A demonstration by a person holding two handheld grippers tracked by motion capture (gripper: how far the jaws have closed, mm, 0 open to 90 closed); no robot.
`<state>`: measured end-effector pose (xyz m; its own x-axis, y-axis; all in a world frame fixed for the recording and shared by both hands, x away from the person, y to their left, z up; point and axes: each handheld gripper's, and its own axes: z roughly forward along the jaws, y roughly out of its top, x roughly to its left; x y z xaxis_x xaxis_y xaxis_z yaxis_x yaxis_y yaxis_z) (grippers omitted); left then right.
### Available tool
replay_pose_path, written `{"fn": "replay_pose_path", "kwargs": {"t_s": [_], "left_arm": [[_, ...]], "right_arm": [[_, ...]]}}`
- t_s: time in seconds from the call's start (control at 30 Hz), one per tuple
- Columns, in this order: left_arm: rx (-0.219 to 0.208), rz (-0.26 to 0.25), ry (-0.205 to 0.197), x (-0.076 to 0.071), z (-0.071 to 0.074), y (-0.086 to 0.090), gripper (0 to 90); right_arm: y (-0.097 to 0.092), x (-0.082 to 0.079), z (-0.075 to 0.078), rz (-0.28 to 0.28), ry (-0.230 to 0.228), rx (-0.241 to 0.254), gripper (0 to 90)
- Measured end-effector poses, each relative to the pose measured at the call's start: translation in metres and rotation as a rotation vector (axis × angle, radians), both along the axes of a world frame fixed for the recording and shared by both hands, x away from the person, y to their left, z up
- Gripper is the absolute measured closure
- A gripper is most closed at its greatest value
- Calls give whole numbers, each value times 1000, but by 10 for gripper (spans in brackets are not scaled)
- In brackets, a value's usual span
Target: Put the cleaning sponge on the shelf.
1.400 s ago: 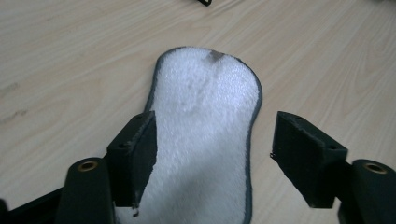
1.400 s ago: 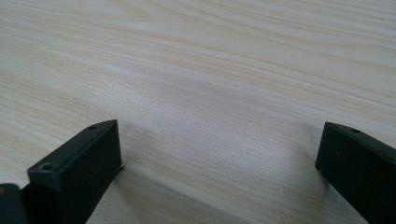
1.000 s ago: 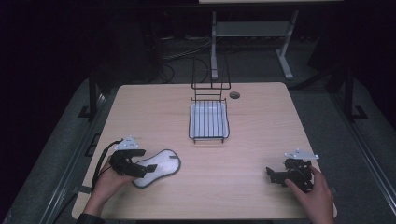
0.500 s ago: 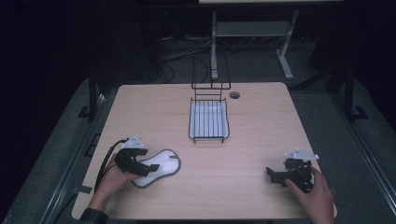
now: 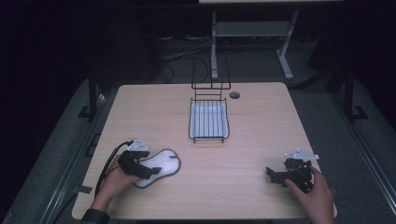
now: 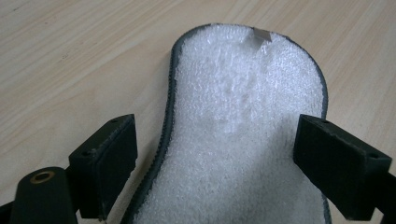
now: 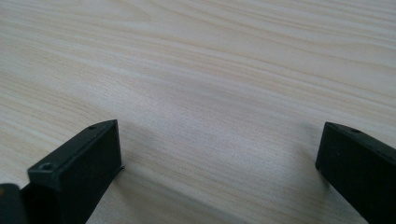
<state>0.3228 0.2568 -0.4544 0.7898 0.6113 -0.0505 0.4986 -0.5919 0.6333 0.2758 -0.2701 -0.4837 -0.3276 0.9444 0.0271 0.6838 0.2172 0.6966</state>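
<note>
White fleecy insole with a dark stitched edge [image 5: 159, 165] lies flat on the pale wooden table [image 5: 233, 140], well left of and nearer me than the black wire basket [image 5: 208, 120]. I've got my left gripper [image 5: 148, 171] over its heel end, jaws spread astride it. My right gripper [image 5: 272, 174] rests far right of the basket, jaws wide apart over bare wood.
</note>
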Motion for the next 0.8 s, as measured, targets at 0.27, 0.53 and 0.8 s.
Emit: {"fn": "replay_pose_path", "kwargs": {"t_s": [0.27, 0.53, 0.8], "left_arm": [[14, -5, -16, -2, -1, -1, 130], [-11, 0, 15, 0, -5, 1, 135], [-36, -17, 50, 1, -6, 2, 202]], "right_arm": [[0, 0, 0, 0, 0, 0, 0], [0, 0, 0, 0, 0, 0, 0], [0, 0, 0, 0, 0, 0, 0]]}}
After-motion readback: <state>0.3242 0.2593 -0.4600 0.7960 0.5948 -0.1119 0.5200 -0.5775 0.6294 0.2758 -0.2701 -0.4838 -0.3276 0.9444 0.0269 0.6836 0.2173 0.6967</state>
